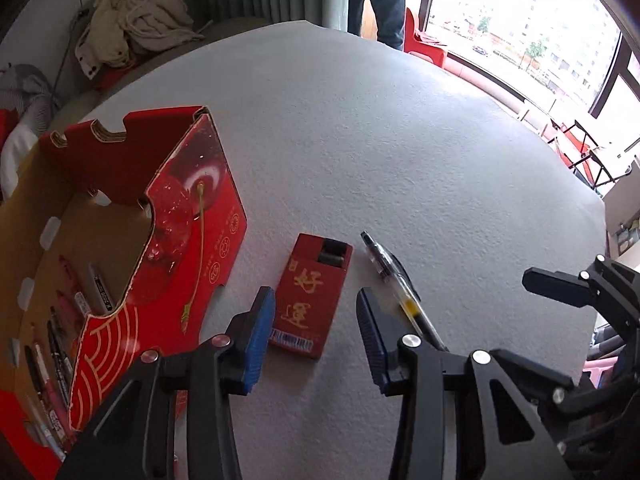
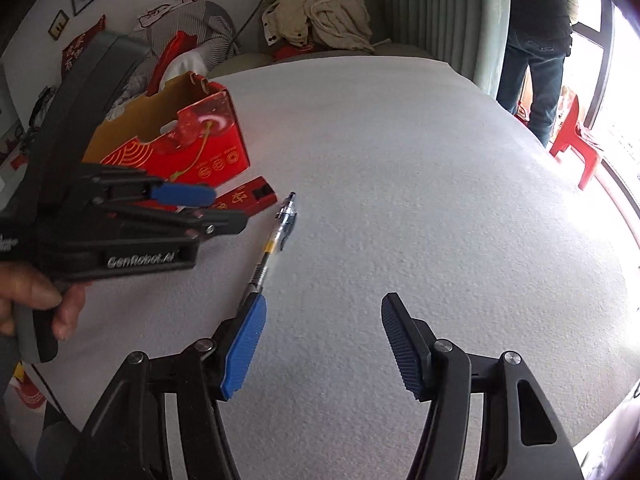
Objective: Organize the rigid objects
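Both grippers' fingers gape empty; only the left wrist view shows markers (image 1: 60, 344) inside the red box (image 1: 192, 216).

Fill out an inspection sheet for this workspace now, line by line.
Surface: grey table, bare apart from the items below.
Job's things: red pack and pen lie side by side, apart; red box holds markers.
Clutter: nothing seen on the table.
Grippers: left tool open above the pack; right tool open near the pen's end.
Cables: nothing seen.
Surroundings: clothes pile, standing person, red chair, window.
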Available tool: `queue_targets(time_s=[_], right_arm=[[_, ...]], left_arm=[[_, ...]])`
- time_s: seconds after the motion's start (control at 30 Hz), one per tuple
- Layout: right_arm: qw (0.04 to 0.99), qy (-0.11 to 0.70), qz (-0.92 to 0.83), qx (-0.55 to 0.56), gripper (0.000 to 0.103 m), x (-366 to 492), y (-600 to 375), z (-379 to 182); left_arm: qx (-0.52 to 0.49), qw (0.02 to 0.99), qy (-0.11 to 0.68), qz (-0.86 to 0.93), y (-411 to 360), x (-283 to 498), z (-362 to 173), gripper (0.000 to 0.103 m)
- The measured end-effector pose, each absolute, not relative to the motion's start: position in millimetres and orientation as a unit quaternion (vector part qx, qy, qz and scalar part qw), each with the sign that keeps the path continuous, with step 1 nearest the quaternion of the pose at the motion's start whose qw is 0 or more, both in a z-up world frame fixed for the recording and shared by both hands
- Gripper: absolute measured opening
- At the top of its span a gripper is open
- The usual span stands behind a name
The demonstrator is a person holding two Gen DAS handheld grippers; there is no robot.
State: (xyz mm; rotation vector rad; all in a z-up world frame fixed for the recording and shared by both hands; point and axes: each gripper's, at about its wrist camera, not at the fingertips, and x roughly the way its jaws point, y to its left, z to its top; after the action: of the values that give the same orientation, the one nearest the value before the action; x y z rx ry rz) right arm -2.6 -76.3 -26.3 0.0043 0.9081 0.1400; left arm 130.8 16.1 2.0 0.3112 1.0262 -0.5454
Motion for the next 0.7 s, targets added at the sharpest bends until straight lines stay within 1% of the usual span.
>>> queue_targets(time_s=[0.07,0.13,0.23,0.3,0.33,0.37,0.4,0.47,0.53,0.6,0.63,0.67,0.7], right_arm=[[0.896,0.439,0.071,0.000,0.063,-0.8,-72.5,-27.4],[0.895,0.440,0.074,-0.005,0.063,1.0,-68.3,-28.4],[0.894,0.442,0.078,-0.010,0.063,4.2,-62.0,-30.5],[0.892,0.444,0.080,-0.013,0.063,8.1,-56.1,-32.8],[0.891,0.446,0.083,-0.014,0.063,9.5,-53.1,-34.0],[0.891,0.446,0.086,-0.016,0.061,10.9,-49.9,-34.5],[0.890,0.447,0.089,-0.017,0.059,12.1,-46.6,-35.3],[0.887,0.452,0.092,-0.020,0.057,16.6,-41.0,-37.6],[0.881,0.464,0.089,-0.031,0.049,20.9,-33.3,-45.5],[0.888,0.452,0.069,-0.049,0.037,21.1,-29.4,-48.0],[0.889,0.450,0.065,-0.050,0.032,22.7,-29.9,-48.6],[0.889,0.452,0.058,-0.053,0.017,24.6,-32.7,-48.8],[0.887,0.455,0.057,-0.057,0.011,25.5,-35.3,-49.1]], left_arm=[[0.172,0.824,0.475,-0.257,12.1,129.1,-0.5,0.047],[0.186,0.817,0.484,-0.251,11.8,131.9,-9.1,0.047],[0.154,0.818,0.487,-0.263,19.8,135.3,-9.7,0.048],[0.155,0.815,0.490,-0.267,20.1,138.2,-8.6,0.046],[0.156,0.814,0.491,-0.268,19.3,138.3,-7.9,0.042],[0.157,0.811,0.494,-0.272,20.0,140.3,-7.1,0.041],[0.158,0.808,0.496,-0.276,20.2,142.0,-7.1,0.041],[0.162,0.807,0.495,-0.279,19.5,143.2,-7.3,0.041],[0.163,0.809,0.494,-0.274,18.5,144.9,-7.9,0.041],[0.159,0.813,0.493,-0.265,16.6,145.4,-8.2,0.040],[0.156,0.815,0.493,-0.262,16.6,141.7,-8.2,0.040],[0.153,0.817,0.492,-0.260,16.9,140.5,-8.3,0.040],[0.151,0.818,0.491,-0.258,17.0,139.4,-8.7,0.040]])
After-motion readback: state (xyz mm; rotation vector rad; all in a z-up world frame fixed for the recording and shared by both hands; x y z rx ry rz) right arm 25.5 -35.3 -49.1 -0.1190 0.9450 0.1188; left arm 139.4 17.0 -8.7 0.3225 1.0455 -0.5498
